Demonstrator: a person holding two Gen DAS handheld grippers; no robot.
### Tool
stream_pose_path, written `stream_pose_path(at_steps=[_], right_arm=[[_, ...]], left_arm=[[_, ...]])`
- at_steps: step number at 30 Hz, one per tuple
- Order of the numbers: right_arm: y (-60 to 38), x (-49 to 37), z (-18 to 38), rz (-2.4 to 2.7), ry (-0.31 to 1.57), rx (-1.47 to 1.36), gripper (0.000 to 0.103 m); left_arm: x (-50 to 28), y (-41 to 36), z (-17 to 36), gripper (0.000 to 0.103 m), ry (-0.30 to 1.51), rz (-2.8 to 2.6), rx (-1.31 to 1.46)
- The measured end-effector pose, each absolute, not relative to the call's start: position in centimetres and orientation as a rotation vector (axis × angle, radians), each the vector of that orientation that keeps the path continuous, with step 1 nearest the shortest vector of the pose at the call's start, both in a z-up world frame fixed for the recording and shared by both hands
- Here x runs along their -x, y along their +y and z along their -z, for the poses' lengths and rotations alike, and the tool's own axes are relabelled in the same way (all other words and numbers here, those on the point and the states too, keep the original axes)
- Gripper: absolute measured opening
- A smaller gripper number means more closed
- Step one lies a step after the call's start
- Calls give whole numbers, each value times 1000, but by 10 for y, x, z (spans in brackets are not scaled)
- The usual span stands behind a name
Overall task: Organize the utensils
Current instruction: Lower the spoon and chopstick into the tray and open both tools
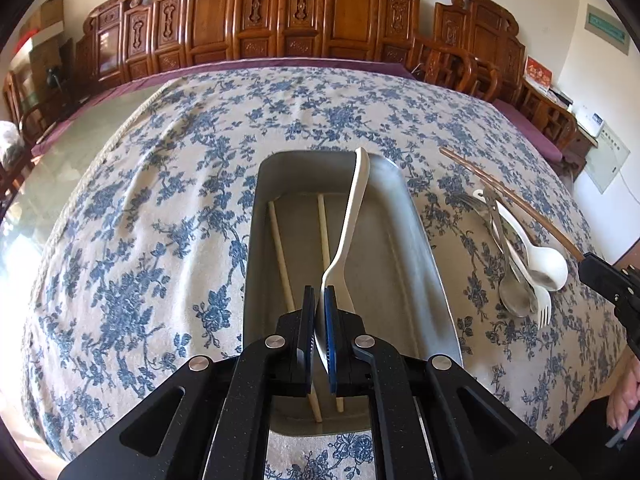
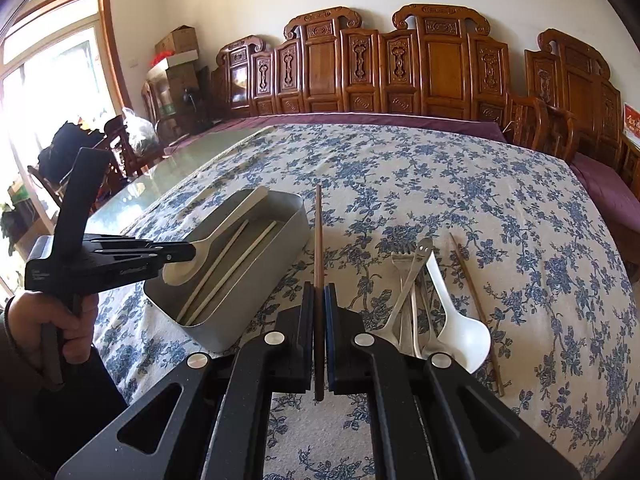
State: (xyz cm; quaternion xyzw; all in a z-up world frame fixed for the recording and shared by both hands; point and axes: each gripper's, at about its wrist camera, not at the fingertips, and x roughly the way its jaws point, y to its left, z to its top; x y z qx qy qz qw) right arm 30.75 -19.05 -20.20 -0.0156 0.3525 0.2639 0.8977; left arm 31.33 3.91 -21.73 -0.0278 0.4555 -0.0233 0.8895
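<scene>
The left gripper (image 1: 319, 294), black with blue pads, is pinched on the bowl of a cream plastic spoon (image 1: 347, 232), whose handle leans up against the far rim of the grey rectangular metal tray (image 1: 424, 264); the bowl hangs over the tray's near end; on the tray floor lie two pale cream chopsticks (image 1: 280, 252), side by side along its length; the right gripper (image 2: 319, 298), just right of the tray, is clamped on a dark brown wooden chopstick (image 2: 318, 232) that points away past the tray's far right corner; further right of the tray, on the blue-flowered tablecloth (image 2: 500, 208), lies a loose pile: a white ladle-shaped spoon (image 2: 460, 328), a steel fork (image 2: 402, 276), a steel spoon (image 1: 512, 292) and a small white plastic fork (image 1: 543, 308), overlapping; a second brown chopstick (image 2: 476, 304) lies at the pile's right edge; beyond the tray, carved wooden chair backs (image 2: 400, 64) line the wall.
</scene>
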Motion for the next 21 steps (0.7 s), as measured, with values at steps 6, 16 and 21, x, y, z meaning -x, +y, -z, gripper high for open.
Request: stream_pose_path(at_steps=[6,16,21], right_arm=[[-189,-309,207,-544,754,25,6],[-178,-310,204,-548,762,-6,6],[-154,-307,199,-572,770,5,6]], left_arm=[[-314,39,218,4,951,60,66],[-309,47,202,4,912,76,77],[-308,55,195,4,893,70,74]])
